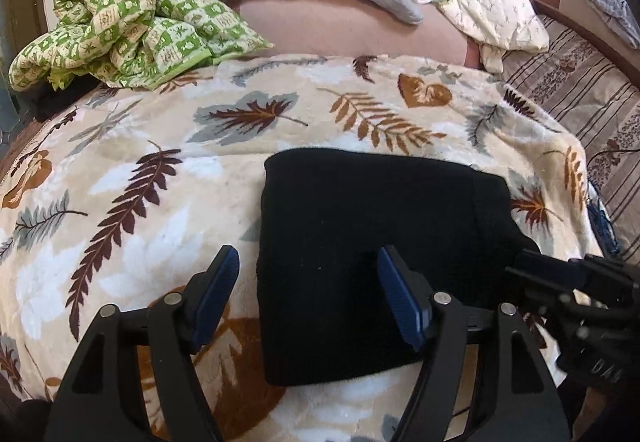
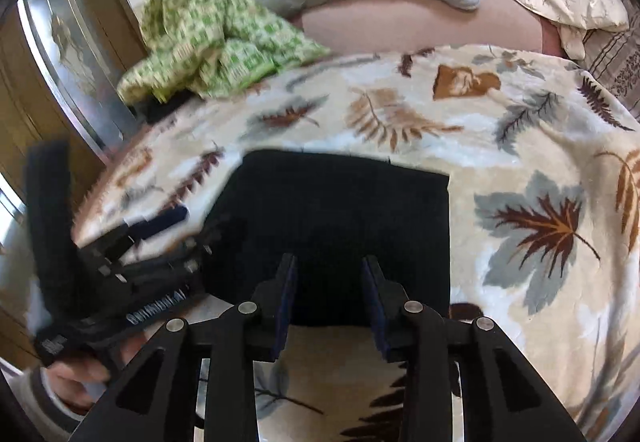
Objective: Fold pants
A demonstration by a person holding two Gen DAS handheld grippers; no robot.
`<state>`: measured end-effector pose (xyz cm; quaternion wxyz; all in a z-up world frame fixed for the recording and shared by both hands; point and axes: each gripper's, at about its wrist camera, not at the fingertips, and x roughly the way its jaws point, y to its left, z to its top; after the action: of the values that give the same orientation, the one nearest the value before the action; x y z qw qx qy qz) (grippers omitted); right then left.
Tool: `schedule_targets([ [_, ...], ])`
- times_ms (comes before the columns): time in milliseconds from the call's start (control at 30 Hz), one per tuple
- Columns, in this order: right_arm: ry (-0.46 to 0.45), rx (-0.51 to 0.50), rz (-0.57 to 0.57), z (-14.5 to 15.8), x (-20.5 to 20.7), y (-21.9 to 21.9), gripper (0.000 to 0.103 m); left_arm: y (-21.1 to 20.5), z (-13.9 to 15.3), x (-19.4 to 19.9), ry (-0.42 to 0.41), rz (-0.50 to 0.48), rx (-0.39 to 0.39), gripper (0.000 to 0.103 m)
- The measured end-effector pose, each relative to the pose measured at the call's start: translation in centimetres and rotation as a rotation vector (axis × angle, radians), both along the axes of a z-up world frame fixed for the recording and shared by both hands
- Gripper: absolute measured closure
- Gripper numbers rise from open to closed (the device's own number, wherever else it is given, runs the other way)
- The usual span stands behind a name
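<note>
Black pants (image 1: 380, 242) folded square on leaf-print blanket (image 1: 120, 202); left tongs (image 1: 308, 262) wide, right tongs (image 2: 330, 266) narrower, both empty

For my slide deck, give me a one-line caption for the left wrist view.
Left tool open above folded black pants lying on a leaf-print blanket.

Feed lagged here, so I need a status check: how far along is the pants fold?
Done: the black pants lie as a compact rectangle on the leaf-print blanket, edges fairly square. In hand: nothing. The left claw is open, straddling the bundle's left edge, and the right claw hangs over its near edge with no cloth pinched. Left: probably only a final tidy or one more fold, if a smaller bundle is wanted.
</note>
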<state>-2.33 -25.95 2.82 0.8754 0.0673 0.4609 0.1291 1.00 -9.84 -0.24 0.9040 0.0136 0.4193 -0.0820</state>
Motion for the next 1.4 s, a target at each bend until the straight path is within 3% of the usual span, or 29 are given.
schedule_targets([
  [100, 0.008, -0.023, 0.001, -0.9, -0.2, -0.2, 0.073, 0.1, -0.7, 1.1, 0.028, 0.013, -0.003, 0.029],
  [400, 0.010, 0.024, 0.016, -1.4, -1.0, -1.1, 0.073, 0.4, -1.4, 2.2, 0.052, 0.026, -0.033, 0.022],
  [500, 0.002, 0.103, -0.025, -0.3, -0.9, -2.3, 0.067, 0.5, -1.3, 2.1, 0.060, 0.031, -0.044, 0.023],
  [567, -0.021, 0.138, -0.072, 0.3, -0.7, -3.4, 0.040, 1.0, -1.1, 2.0, 0.061, 0.038, -0.054, 0.023],
  [600, -0.030, 0.150, -0.103, 0.5, -0.5, -4.0, 0.036, 1.3, -0.9, 1.8, 0.060, 0.045, -0.060, 0.023],
  [767, 0.011, 0.126, -0.163, -0.7, 2.0, -5.3, 0.035, 2.6, -0.7, 1.1, 0.061, 0.082, -0.081, 0.023],
  [833, 0.020, 0.116, -0.155, -1.3, 3.0, -5.1, 0.044, 2.6, -0.9, 0.9, 0.058, 0.086, -0.071, 0.023],
  [867, 0.025, 0.112, -0.144, -1.6, 3.4, -4.9, 0.066, 2.5, -0.9, 0.9, 0.058, 0.086, -0.066, 0.023],
  [900, 0.034, 0.092, -0.133, -2.0, 4.0, -4.6, 0.075, 2.4, -1.0, 0.9, 0.058, 0.084, -0.062, 0.023],
  [1000, 0.009, 0.049, -0.108, -1.9, 5.3, -4.0, 0.092, 2.0, -1.1, 1.1, 0.058, 0.077, -0.059, 0.023],
  [1233, 0.006, -0.105, -0.084, -2.0, 5.9, -2.6, 0.093, 0.6, -1.3, 1.1, 0.049, 0.052, -0.042, 0.022],
  [1400, 0.007, -0.018, -0.128, -0.3, 4.5, -4.0, 0.086, 0.6, -1.2, 0.9, 0.045, 0.053, -0.040, 0.023],
])
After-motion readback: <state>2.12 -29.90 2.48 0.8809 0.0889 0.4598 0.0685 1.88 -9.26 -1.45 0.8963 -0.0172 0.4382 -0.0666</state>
